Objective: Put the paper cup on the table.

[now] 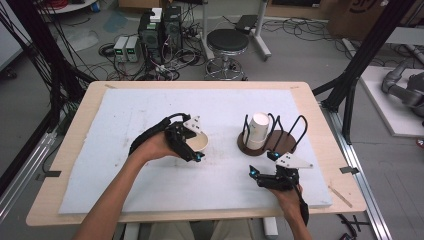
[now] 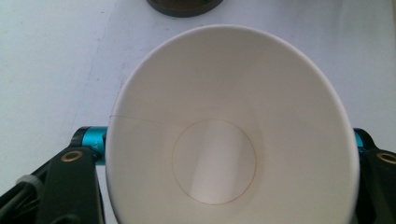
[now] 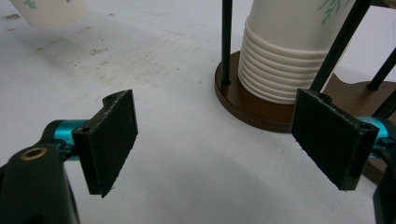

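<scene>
Right gripper (image 1: 261,164) sits nearest, low at the front edge of the table (image 1: 65,165), jaws spread wide with nothing between them. Its own view shows both black pads apart and pointed at the rack base. It's parked, not working.

Left gripper (image 1: 192,145) is further in, near mid-table, clamped on a single cup (image 1: 198,143). From the left gripper view the cup (image 2: 224,140) is seen mouth-on, down to its bottom disc, with the jaws pressed against its sides. So it's held tilted or on its side, just above the white mat (image 1: 125,175); can't tell if it touches the mat.

Right of that and slightly further back stands the rack (image 1: 272,137): brown round base, black wire posts. A stack of cups (image 3: 285,60) stands mouth-down between the posts, rims ribbed one over another.

My read of the step: one cup is out in the left gripper, well apart from the rack. It's either going onto the stack or being set on the mat; I can't tell which from this.

If stacking:
- flip the cup mouth-down
- carry it over the posts
- drop it straight onto the top cup

Post clearance looks tight, so alignment matters more than speed. Paper wall is soft, so keep the squeeze light. Right gripper could steady the base.
</scene>
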A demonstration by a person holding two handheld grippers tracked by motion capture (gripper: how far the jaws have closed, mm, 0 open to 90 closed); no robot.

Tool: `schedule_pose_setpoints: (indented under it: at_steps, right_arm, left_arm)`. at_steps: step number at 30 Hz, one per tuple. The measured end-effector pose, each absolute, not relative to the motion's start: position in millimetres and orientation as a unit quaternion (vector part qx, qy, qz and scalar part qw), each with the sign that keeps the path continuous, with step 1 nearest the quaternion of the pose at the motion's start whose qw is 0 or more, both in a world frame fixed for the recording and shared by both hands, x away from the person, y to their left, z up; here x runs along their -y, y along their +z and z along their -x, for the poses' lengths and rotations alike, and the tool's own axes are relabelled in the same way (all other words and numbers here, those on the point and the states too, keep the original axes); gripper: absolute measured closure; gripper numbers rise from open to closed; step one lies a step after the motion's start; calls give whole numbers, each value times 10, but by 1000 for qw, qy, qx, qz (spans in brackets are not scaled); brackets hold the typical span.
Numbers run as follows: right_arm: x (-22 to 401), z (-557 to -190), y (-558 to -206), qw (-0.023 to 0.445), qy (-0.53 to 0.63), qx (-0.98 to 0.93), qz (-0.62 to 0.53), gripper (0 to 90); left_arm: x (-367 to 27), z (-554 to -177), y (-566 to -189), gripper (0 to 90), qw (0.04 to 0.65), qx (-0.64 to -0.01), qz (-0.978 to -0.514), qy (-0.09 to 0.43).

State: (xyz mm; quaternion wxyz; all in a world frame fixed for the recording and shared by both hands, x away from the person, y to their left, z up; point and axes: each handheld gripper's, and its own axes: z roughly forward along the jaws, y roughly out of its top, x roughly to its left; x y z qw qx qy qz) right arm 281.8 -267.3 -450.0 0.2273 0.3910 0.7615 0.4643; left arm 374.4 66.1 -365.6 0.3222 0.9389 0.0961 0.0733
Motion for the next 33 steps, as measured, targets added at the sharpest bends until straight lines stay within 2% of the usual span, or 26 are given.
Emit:
schedule_pose_setpoints:
  at_steps: [13,16,33]
  right_arm:
    - [2676,-2816,-4501,227,466,-761,-391,154]
    - [2680,-2820,-4501,229,467,-760,-390,154]
    - [2682,-2815,-4501,228,467,-760,-390,154]
  left_arm:
    - [-488,-3799,-3808,285,312,-101,-942,65]
    - [-504,-3810,-3869,288,331,-111,-935,61]
    - [-507,-3814,-4093,285,321,-127,-936,67]
